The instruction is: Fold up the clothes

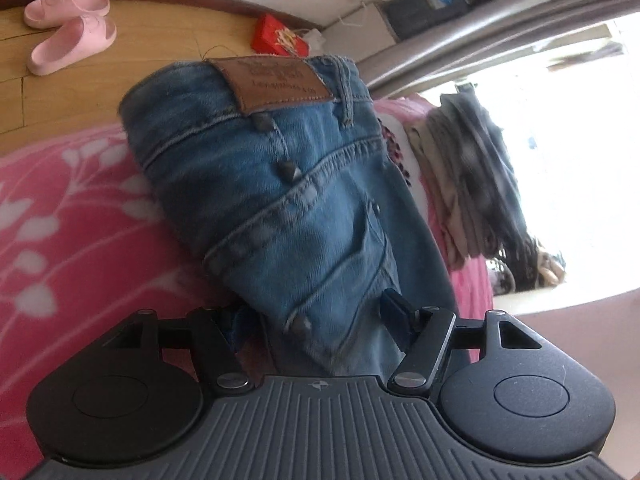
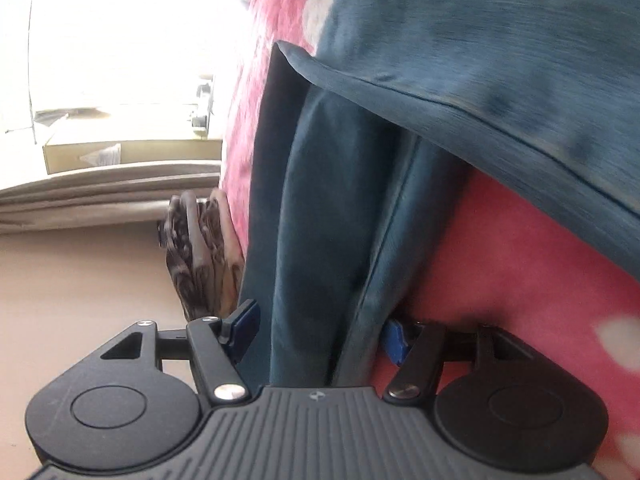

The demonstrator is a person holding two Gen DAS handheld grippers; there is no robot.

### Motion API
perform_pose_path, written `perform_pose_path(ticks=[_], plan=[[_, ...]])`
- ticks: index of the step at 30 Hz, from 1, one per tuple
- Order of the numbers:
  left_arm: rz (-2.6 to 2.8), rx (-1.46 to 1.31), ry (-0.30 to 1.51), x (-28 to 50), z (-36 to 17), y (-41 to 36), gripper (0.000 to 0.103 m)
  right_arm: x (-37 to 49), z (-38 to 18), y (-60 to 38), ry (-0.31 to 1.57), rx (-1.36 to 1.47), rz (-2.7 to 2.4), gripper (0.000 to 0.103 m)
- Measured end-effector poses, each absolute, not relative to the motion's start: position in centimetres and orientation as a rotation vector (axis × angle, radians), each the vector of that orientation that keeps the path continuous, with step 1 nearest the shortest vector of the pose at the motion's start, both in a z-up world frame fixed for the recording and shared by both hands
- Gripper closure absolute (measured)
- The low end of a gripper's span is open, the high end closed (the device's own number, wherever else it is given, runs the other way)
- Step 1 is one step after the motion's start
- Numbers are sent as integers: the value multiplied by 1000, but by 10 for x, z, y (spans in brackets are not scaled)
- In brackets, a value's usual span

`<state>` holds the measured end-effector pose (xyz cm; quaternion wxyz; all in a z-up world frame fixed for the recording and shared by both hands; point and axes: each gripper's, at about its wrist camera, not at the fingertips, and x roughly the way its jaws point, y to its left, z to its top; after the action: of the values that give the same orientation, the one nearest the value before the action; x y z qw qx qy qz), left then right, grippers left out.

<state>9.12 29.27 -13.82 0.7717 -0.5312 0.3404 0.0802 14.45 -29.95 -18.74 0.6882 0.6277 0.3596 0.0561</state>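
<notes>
The jeans (image 1: 280,184) are pinched by the left gripper (image 1: 316,320) and the right gripper (image 2: 320,336), above the blanket (image 1: 60,208).

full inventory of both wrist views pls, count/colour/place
jeans: 1, blue denim, brown waist patch, on the blanket, between both grippers' fingers
blanket: 1, pink with white leaf print, under the jeans
slippers: 2, pink, on the wooden floor
packet: 1, red, on the floor by the wall
clothes pile: 1, grey and beige, on the blanket near the window
curtain: 1, grey-brown, beside the window
left gripper: 1, black, closed on the jeans
right gripper: 1, black with blue pads, closed on the jeans
</notes>
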Motion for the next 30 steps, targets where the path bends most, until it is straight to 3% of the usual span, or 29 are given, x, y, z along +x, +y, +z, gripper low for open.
perform_pose_path(ticks=[6,7,9,11,13,19,30], plan=[[270,-1137,714,91,-135,282,40,163,-181,-281,725,1357,58,37],[295,-1124,712,91,-134,279,45,165,-179,-277,717,1330,39,40],[345,-1093,711,91,-131,273,53,169,-176,-270,711,1274,3,50],[382,-1075,704,89,-128,269,67,170,-175,-270,719,1230,-25,76],[397,-1051,693,87,-124,267,74,169,-174,-271,727,1208,-36,87],[383,-1009,663,79,-108,259,84,168,-147,-266,697,1089,-21,91],[294,-922,679,-11,-76,245,86,79,-114,-292,705,1088,34,91]])
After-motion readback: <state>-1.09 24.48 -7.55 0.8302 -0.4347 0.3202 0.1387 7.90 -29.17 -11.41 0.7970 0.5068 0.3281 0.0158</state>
